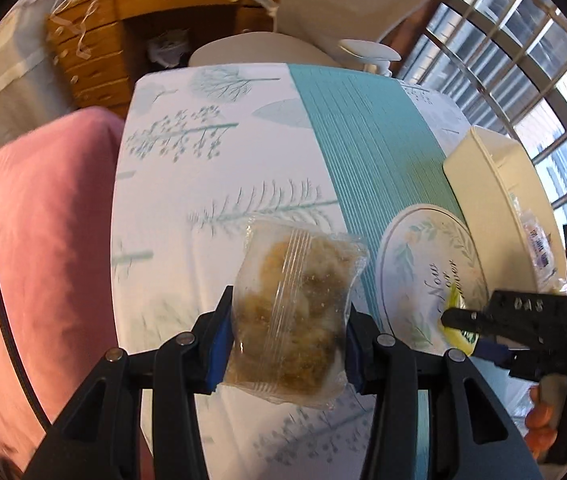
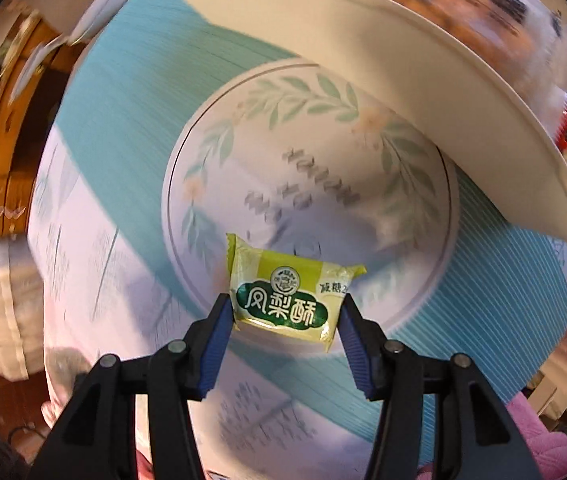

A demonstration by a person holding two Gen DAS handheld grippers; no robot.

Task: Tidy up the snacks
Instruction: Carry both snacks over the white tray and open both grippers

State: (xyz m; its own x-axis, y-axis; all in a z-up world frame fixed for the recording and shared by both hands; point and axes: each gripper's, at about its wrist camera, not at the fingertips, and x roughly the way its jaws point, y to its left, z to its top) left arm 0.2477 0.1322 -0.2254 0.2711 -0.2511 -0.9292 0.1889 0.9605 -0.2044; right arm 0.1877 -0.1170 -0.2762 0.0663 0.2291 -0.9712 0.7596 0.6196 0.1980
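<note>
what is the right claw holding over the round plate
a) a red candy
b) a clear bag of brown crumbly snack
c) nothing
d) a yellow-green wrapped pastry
d: in the right wrist view the right claw has its blue pads pressed on the sides of the yellow-green wrapped pastry, above the round plate; the clear bag is in the left claw.
</note>
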